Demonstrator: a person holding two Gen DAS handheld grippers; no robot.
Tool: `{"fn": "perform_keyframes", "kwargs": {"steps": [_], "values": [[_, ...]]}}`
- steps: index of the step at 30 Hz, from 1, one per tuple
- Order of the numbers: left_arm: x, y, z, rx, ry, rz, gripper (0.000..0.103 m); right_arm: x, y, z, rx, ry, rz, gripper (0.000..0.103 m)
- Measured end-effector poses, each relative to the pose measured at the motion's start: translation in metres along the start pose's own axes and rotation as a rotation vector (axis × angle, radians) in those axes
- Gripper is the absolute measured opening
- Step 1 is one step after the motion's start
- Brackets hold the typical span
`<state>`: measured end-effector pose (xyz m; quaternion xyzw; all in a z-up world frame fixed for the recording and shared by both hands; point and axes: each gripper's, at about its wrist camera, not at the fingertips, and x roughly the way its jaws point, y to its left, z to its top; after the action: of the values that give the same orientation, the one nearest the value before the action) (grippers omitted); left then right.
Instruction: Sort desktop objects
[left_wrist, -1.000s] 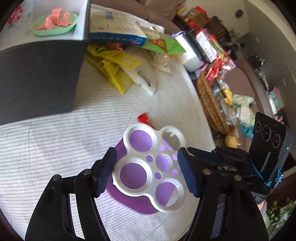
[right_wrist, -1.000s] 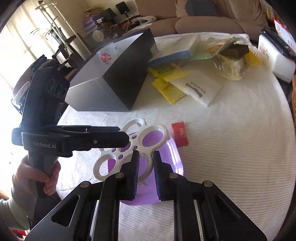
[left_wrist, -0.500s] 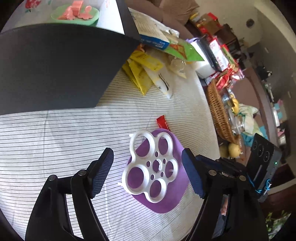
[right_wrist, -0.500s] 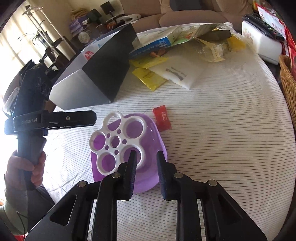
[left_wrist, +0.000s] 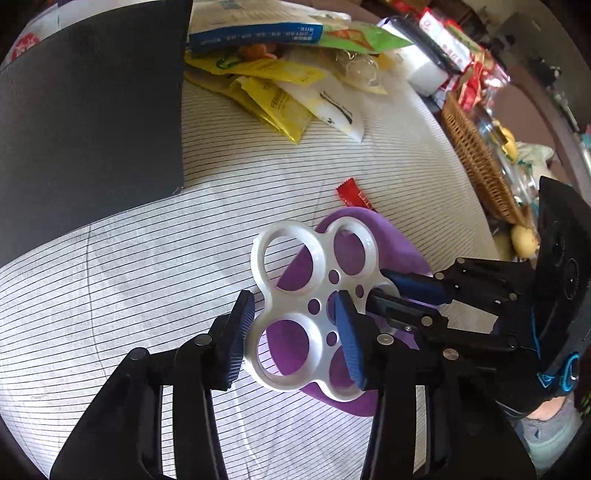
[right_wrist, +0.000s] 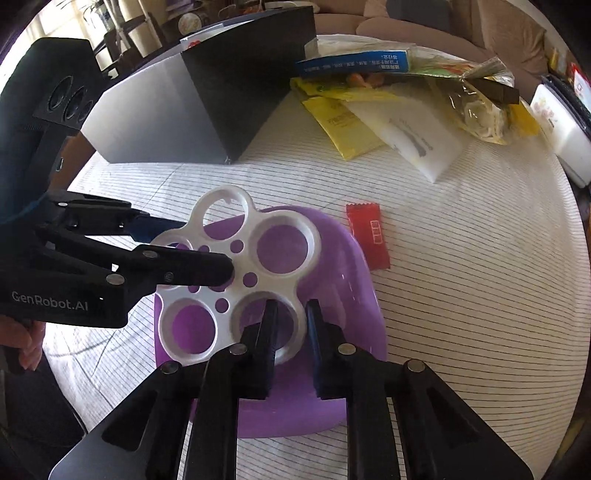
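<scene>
A white plastic rack with round holes is held tilted above a purple tray on the striped tablecloth. My left gripper has closed on the rack's near lobe, its fingers pressing either side. My right gripper grips the rack's rim; in the left wrist view it comes in from the right. A red sachet lies just beyond the tray.
A big black box stands at the back left. Yellow and white packets lie behind. A wicker basket sits at the table's right edge, a white tissue box far right.
My left gripper has narrowed from wide open onto the white rack. The rack has lifted and tilted off the purple tray. The right gripper stays on its rim.
</scene>
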<state>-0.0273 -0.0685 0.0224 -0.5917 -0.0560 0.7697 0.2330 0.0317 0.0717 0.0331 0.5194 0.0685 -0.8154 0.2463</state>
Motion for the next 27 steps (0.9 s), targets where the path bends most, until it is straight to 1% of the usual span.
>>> {"fn": "perform_keyframes", "kwargs": {"steps": [2,6,9,11,14,17,18,19,20,22,23,27], "values": [[-0.007,0.0,0.001,-0.003,-0.021,-0.012,0.04,-0.005,-0.002,0.0,0.012,-0.017,0.008,0.015],[-0.024,-0.002,0.003,-0.004,-0.061,-0.042,0.04,-0.029,-0.009,0.0,0.082,-0.073,0.063,0.015],[-0.028,-0.011,0.002,0.016,-0.065,-0.072,0.041,-0.042,-0.007,-0.001,0.061,-0.072,0.032,0.015],[-0.022,-0.018,0.003,0.034,-0.05,-0.08,0.041,-0.045,-0.005,-0.006,0.043,-0.058,-0.001,0.015],[-0.007,-0.029,0.003,0.063,-0.016,-0.049,0.042,-0.041,-0.008,-0.014,0.055,-0.028,-0.019,0.015],[0.001,-0.031,0.0,0.068,0.0,0.018,0.045,-0.029,-0.012,-0.019,0.066,-0.006,-0.045,0.016],[-0.001,-0.029,0.0,0.061,-0.008,0.031,0.047,-0.027,-0.012,-0.019,0.069,-0.007,-0.049,0.018],[-0.005,-0.026,0.0,0.053,-0.018,0.02,0.048,-0.027,-0.013,-0.019,0.077,-0.011,-0.044,0.026],[-0.012,-0.023,0.001,0.038,-0.035,-0.004,0.05,-0.03,-0.014,-0.019,0.082,-0.022,-0.036,0.03],[-0.026,-0.015,0.002,0.009,-0.079,-0.038,0.06,-0.041,-0.013,-0.019,0.086,-0.053,-0.038,0.041],[-0.032,-0.009,0.003,-0.006,-0.1,-0.046,0.066,-0.046,-0.014,-0.018,0.087,-0.07,-0.041,0.043],[-0.043,0.012,0.007,-0.082,-0.134,-0.107,0.066,-0.06,-0.031,-0.009,0.128,-0.114,-0.031,0.044]]}}
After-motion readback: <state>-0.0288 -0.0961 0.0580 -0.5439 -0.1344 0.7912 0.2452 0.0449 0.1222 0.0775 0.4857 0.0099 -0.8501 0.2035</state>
